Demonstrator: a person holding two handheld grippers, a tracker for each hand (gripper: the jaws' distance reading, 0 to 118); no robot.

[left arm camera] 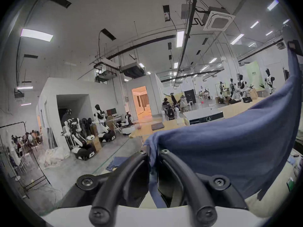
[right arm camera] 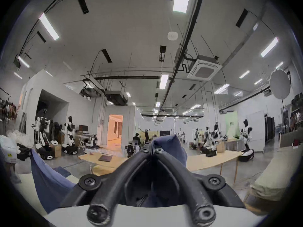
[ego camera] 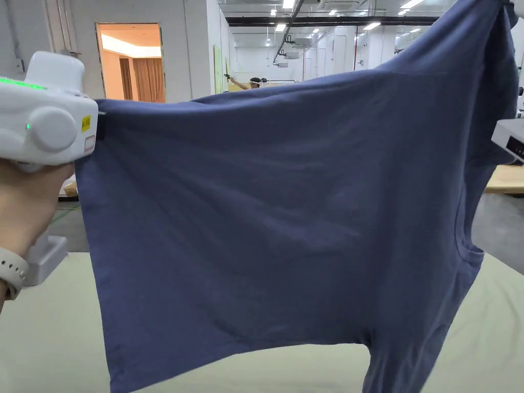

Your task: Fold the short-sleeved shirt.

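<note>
I hold the navy short-sleeved shirt spread in the air above the pale green table, my left gripper clamped on one corner, my right gripper pinching a bunched edge higher up. The hanging cloth blocks most of the workshop behind; wooden tables stand beyond.

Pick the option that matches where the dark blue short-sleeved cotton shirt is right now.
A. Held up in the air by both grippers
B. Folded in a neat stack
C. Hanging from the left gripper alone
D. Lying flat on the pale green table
A: the dark blue short-sleeved cotton shirt hangs spread above the pale green table, with the left gripper and the right gripper each shut on a bunch of its cloth.
</note>
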